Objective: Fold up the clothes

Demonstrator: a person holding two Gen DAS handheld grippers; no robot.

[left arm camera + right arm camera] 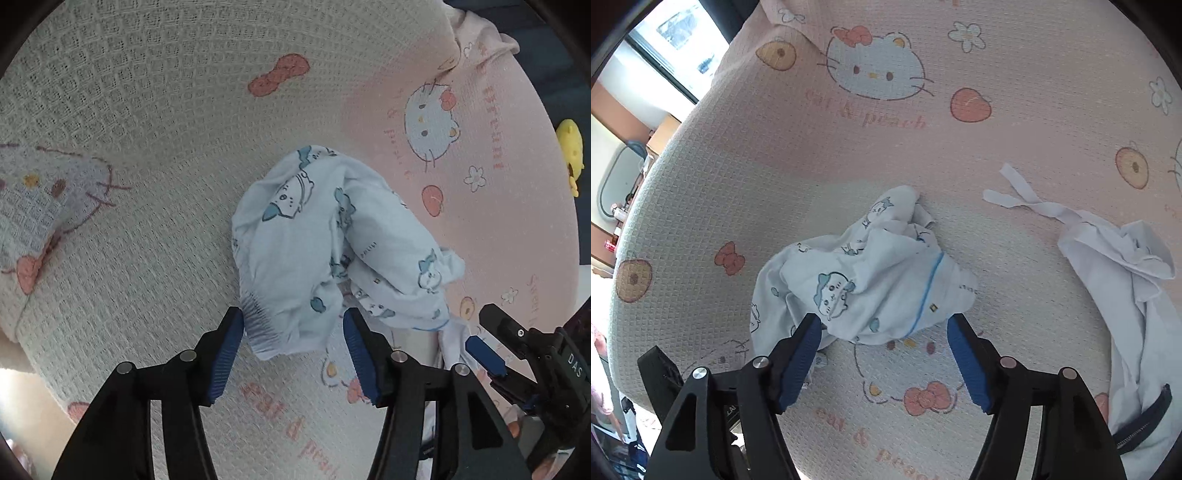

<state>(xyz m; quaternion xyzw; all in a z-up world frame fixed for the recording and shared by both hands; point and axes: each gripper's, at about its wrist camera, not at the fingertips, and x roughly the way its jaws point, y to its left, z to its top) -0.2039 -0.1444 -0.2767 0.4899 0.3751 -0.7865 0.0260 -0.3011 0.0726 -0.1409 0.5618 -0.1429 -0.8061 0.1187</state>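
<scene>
Through my left wrist camera, my left gripper point(293, 321) points down at a waffle-weave blanket point(147, 110) printed with cartoon cats, bows and peaches, cream on one side and pink on the other. My jaws stand apart, pressing on nothing. The light blue printed garment point(332, 240) lies crumpled on the blanket right ahead of my fingertips, its gathered, ribbed edge just touching the tip of my left blue pad point(225, 354), while a loose fold of it hangs into the gap between the pads. My right pad stands clear beside that fold. Farther to my right the other gripper point(484, 354) enters the frame, one blue pad showing beside the same garment's edge. A small yellow toy point(570, 147) sits far off to the right, past the blanket's border.

Through my right wrist camera, my right gripper point(884, 325) is spread wide, also holding nothing. The same garment point(871, 273) lies bunched just ahead of and between my fingertips; its near hem touches my left pad point(801, 354), and my right pad sits just off its blue-piped edge. Well off to my right lies a white garment point(1126, 280), rumpled, with a thin strap reaching away from me and a dark zipper showing at its near end. Beyond the blanket point(997, 147) on my far left, a window and some furniture are visible.
</scene>
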